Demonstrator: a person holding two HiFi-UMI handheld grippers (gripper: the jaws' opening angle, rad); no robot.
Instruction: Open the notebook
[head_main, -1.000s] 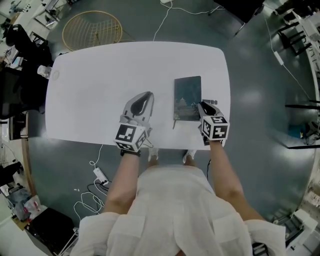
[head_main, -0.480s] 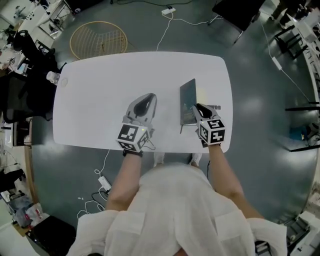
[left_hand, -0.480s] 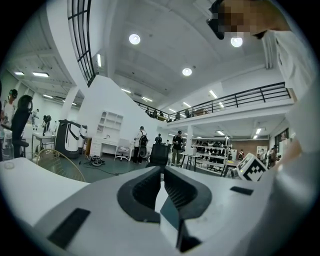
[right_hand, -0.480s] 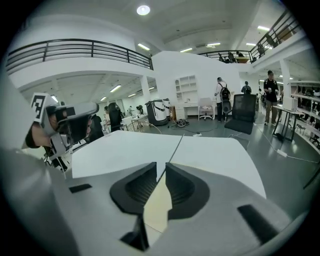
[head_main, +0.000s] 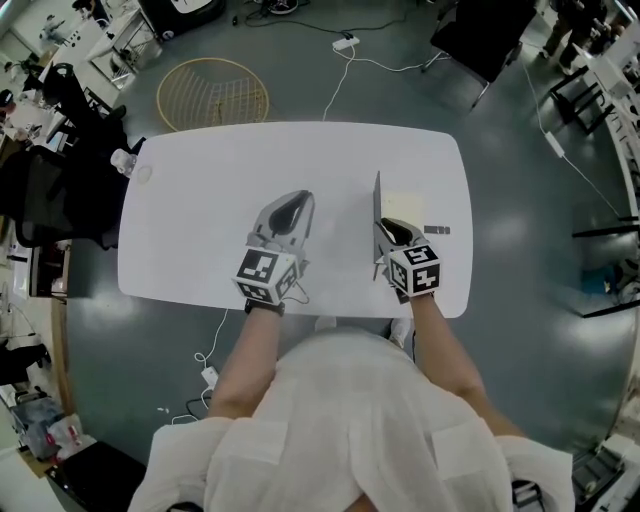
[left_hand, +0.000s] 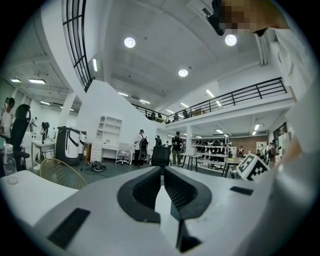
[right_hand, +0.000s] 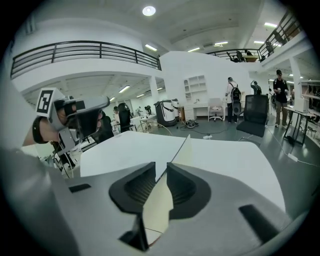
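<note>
- Your left gripper (left_hand: 163, 172) has its jaws together with nothing between them, over the table's near middle.
- Your right gripper (right_hand: 161, 175) pinches the cover (right_hand: 159, 205) of the notebook (head_main: 405, 207). Its jaws have just been opening slightly, with the cover still touching both pads.
- That notebook lies on the table's near right, its thin, stiff cover standing on edge and cream pages bared to the right.
- Your table (head_main: 200, 200) is smooth matte white, oblong with rounded corners, and a clear bottle (head_main: 122, 160) stands at its far left corner.
- Polished grey floor (head_main: 520, 150) surrounds it, with a round gold wire basket (head_main: 212, 93) beyond the far left.
- You stand in a white hall with black-railed balconies.
</note>
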